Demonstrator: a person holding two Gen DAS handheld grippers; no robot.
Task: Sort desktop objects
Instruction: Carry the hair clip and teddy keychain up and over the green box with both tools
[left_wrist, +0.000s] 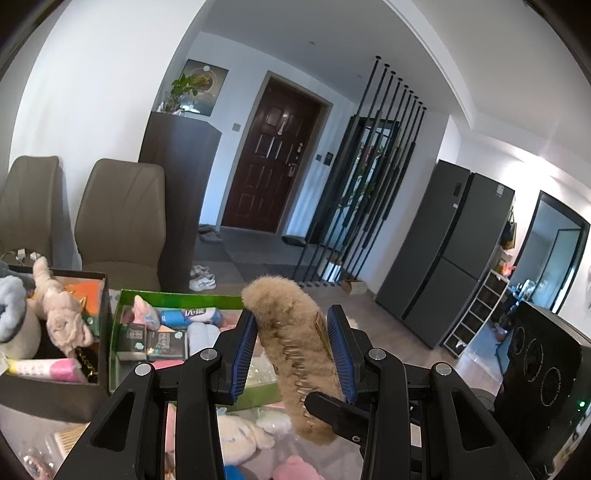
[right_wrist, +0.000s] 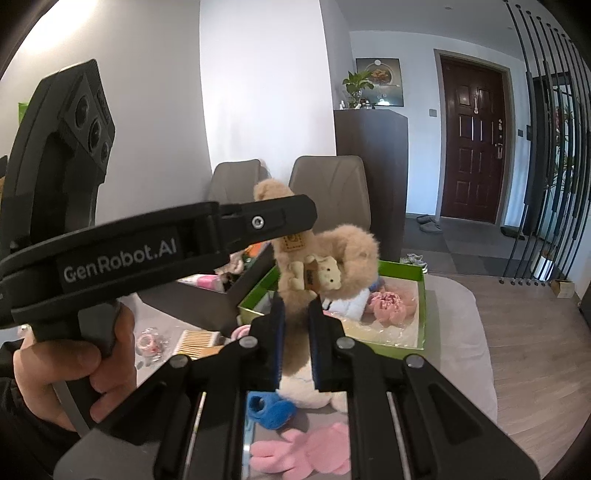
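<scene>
A tan furry plush strap (left_wrist: 291, 343) with a small bear charm (right_wrist: 325, 275) is held up above the table by both grippers. My left gripper (left_wrist: 295, 328) is shut on its upper part; it also shows in the right wrist view (right_wrist: 258, 221) from the side, held by a hand. My right gripper (right_wrist: 297, 317) is shut on the strap's lower end (right_wrist: 295, 332). Behind stand a green box (left_wrist: 177, 297) with packets and soft items, and a dark box (left_wrist: 48, 384) with plush toys.
Loose plush toys lie on the table below: a white one (left_wrist: 240, 439), a pink one (right_wrist: 303, 454), a blue one (right_wrist: 269, 406). A pack of cotton swabs (right_wrist: 195, 339) lies left. Two chairs (left_wrist: 122, 218) stand behind the table. A black speaker (left_wrist: 539, 373) stands on the right.
</scene>
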